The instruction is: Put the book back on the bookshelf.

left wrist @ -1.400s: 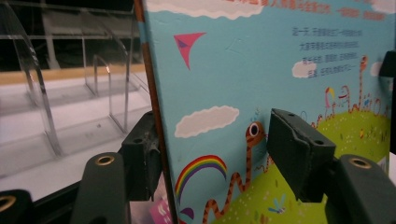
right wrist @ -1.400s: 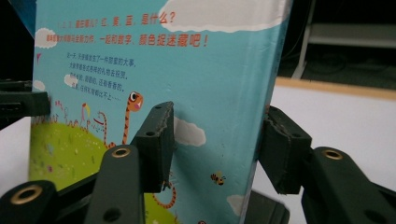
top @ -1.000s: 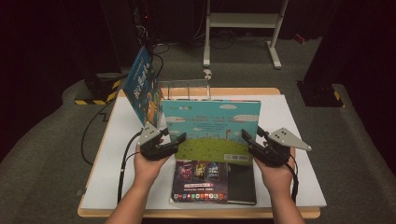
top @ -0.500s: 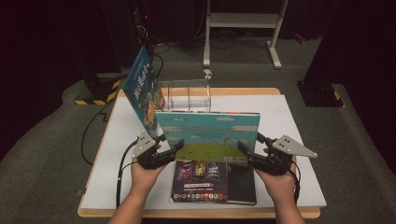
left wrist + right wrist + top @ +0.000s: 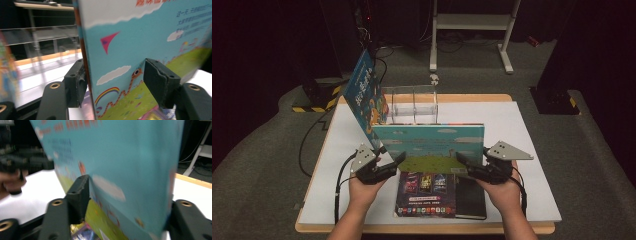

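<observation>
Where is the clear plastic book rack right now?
In the high view, the clear plastic book rack stands at the table's far edge, left of centre, just behind the upright picture book and beside the leaning blue book.

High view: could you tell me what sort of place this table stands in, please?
Probably a lab or studio set up for recording: a white-topped table on grey carpet amid dark surroundings, cables trailing over the floor, and a metal stand behind. Picture books suggest a staged tidying job.
</observation>
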